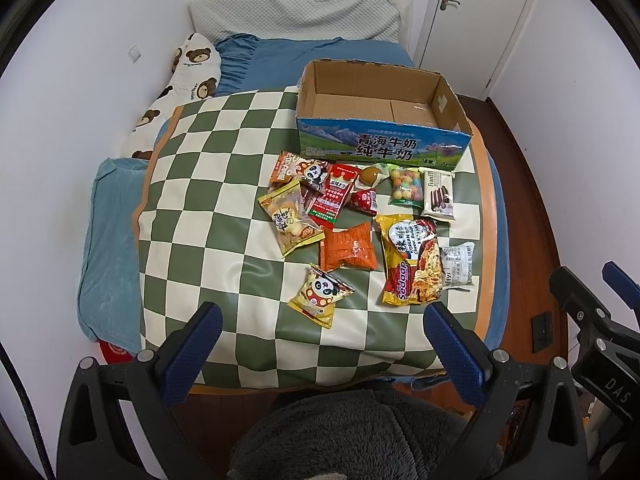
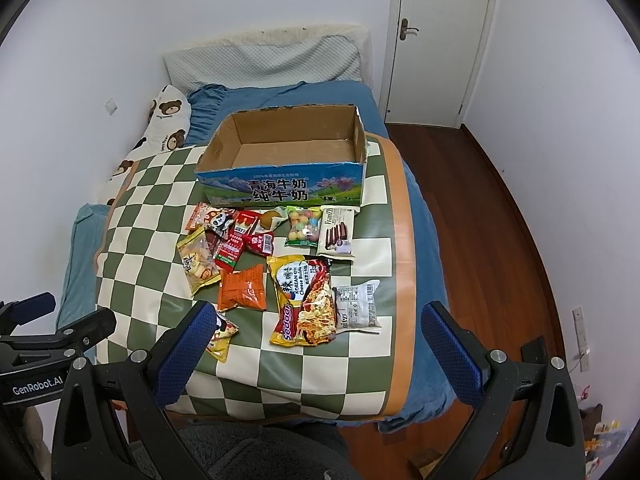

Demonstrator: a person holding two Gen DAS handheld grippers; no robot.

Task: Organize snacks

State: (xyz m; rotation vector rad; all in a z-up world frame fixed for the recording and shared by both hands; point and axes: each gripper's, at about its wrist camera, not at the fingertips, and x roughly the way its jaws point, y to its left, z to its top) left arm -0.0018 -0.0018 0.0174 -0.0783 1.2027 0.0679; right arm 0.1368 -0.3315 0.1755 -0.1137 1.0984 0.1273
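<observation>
In the right wrist view, the yellow panda packet (image 2: 221, 338) is half hidden behind the left blue pad of the right tongs (image 2: 318, 330), and the small red wrappers in the pile beside the crinkled orange packet (image 1: 349, 249) are too overlapped to be told apart. The snacks are spread on a glossy green-and-white checked mat (image 1: 208, 184) on the bed, ahead of both tongs, with the glossy noodle pack (image 1: 412, 260) nearest the right tongs and the panda packet (image 1: 320, 294) just beyond the left tongs (image 1: 322, 338). Both tongs are held wide apart and grasp nothing, and the open-topped cardboard milk box (image 1: 380, 148), torn along its rim, is seen empty behind the snacks.
</observation>
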